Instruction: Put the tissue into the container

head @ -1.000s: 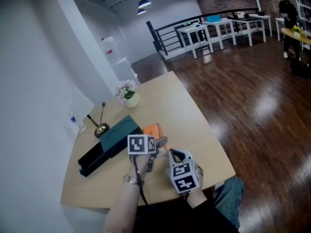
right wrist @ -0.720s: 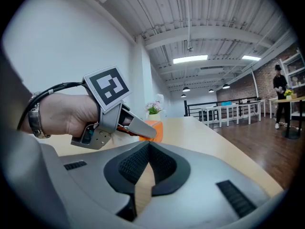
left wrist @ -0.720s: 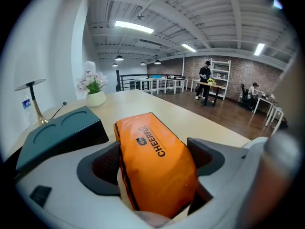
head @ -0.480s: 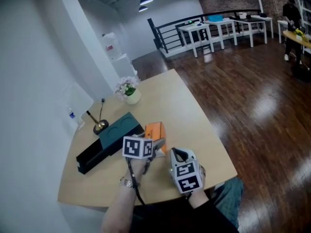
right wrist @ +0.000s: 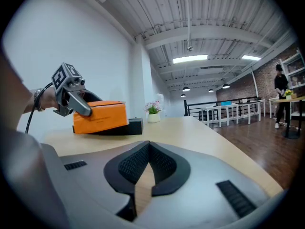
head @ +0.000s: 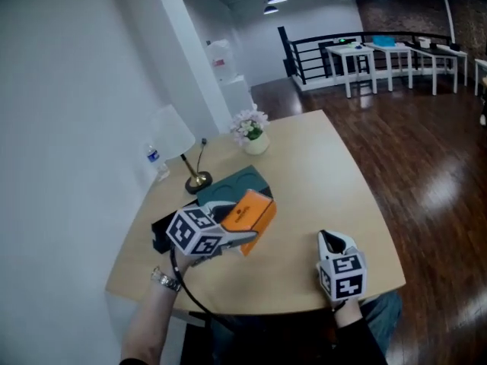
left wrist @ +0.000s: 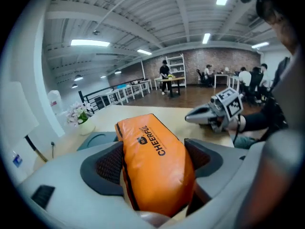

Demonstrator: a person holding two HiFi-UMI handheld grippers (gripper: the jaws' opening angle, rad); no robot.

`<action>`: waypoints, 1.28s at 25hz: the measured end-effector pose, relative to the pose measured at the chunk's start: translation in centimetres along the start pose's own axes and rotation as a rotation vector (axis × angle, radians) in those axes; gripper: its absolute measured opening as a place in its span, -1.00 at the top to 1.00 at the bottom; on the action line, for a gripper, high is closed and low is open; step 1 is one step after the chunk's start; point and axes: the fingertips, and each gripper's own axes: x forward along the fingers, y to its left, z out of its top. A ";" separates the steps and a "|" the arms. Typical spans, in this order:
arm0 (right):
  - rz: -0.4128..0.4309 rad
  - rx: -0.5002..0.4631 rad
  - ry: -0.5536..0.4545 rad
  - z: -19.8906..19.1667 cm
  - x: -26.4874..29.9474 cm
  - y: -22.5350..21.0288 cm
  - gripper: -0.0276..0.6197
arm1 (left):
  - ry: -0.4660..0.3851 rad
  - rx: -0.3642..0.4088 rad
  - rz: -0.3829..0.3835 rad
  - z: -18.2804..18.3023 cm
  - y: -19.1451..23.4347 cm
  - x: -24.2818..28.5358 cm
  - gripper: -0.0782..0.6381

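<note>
An orange tissue pack (head: pixel 256 209) hangs tilted above the table, with my left gripper (head: pixel 232 223) shut on its near end. In the left gripper view both pads press its sides (left wrist: pixel 155 151), and the pack (left wrist: pixel 152 161) fills the gap between the jaws. The container, a long dark box with a teal top (head: pixel 242 182), lies just behind and under the pack, partly hidden by it. My right gripper (head: pixel 330 242) stays near the table's front right edge, shut with nothing in it (right wrist: pixel 149 146). From there the pack (right wrist: pixel 100 117) shows in front of the black box (right wrist: pixel 133 126).
A brass-footed desk lamp (head: pixel 199 179), a small water bottle (head: pixel 154 159) and a pot of flowers (head: pixel 255 141) stand along the wall side of the round wooden table (head: pixel 335 181). A white wall runs close on the left. Several people are far back in the room.
My left gripper has shut on the orange pack and raised it off the table toward the box. The right gripper has drifted right along the front edge. The head view has swung.
</note>
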 end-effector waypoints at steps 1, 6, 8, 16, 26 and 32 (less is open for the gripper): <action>0.002 0.000 0.000 0.0 0.0 0.0 0.90 | 0.042 0.039 -0.008 -1.5 0.7 -1.4 -0.37; 0.011 0.006 0.002 0.0 0.1 0.1 0.90 | 0.147 0.104 -0.048 -8.2 5.9 -8.6 -0.37; 0.012 0.007 0.003 0.0 0.1 0.1 0.90 | 0.144 0.109 -0.064 -9.9 8.2 -10.9 -0.37; -0.003 0.018 0.004 0.0 -0.3 -0.3 0.90 | 0.159 0.126 -0.068 -13.8 16.7 -15.1 -0.37; 0.008 0.018 0.006 0.0 -0.2 -0.4 0.90 | 0.167 0.114 -0.175 -19.4 18.7 -12.4 -0.37; 0.005 0.021 0.012 0.3 -0.6 -0.3 0.90 | 0.092 0.108 -0.242 -19.6 17.0 -11.4 -0.37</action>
